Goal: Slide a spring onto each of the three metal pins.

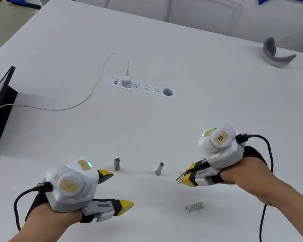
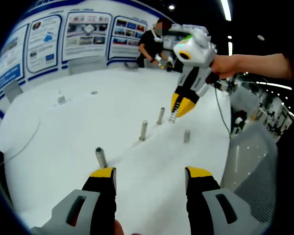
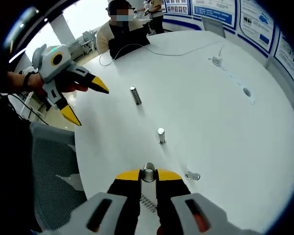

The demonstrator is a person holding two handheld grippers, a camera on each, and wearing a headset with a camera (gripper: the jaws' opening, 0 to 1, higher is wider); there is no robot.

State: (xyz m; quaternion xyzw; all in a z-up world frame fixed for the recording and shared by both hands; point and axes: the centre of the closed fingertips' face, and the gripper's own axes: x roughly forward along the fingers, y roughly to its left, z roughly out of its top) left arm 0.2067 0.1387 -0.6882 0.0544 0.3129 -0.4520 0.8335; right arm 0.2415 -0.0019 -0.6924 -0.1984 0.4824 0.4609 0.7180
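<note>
One pin (image 1: 116,164) stands with a spring on it, coiled in the right gripper view (image 3: 134,95). A bare pin (image 1: 159,168) (image 3: 161,135) stands to its right. A third pin (image 2: 160,115) stands beside my right gripper's tips. My right gripper (image 1: 184,179) (image 3: 148,175) is shut on a spring (image 1: 180,177) (image 2: 172,117), held low over the table between the bare pin and the third pin. A loose spring (image 1: 194,206) lies near the front. My left gripper (image 1: 116,190) (image 2: 152,172) is open and holds nothing, just in front of the sprung pin.
A white power strip (image 1: 141,86) with a plugged charger and cable lies mid-table. A black device (image 1: 0,108) sits at the left edge, a grey curved object (image 1: 278,53) at the far right. A person (image 3: 122,29) sits across the white table (image 1: 65,65).
</note>
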